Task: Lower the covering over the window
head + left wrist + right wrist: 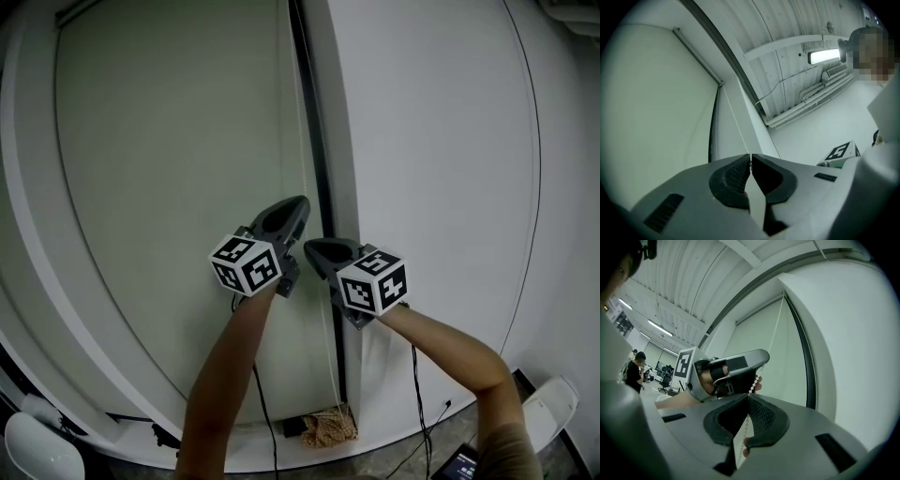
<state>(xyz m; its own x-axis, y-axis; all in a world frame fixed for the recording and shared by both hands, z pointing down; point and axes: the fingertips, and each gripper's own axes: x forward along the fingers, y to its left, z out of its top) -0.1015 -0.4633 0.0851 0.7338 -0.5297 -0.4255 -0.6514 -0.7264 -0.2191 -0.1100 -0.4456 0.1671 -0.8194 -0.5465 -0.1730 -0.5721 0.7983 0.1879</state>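
A pale roller blind (169,169) covers the window left of a black frame strip (314,122). Its thin bead chain (298,112) hangs along the blind's right edge. My left gripper (298,204) is the higher one and points up at the chain. In the left gripper view the jaws (750,157) are shut on the bead chain (736,124), which runs up to the blind's top corner. Just below and to the right, my right gripper (314,248) is shut on the same chain (776,329). In the right gripper view the chain passes between the pads (761,416), with the left gripper (765,358) above them.
A white wall (441,141) stands right of the frame strip. On the floor below lie a tan bundle (328,427), black cables (267,412) and a white rounded object (37,450). A person (635,371) stands far back in the room.
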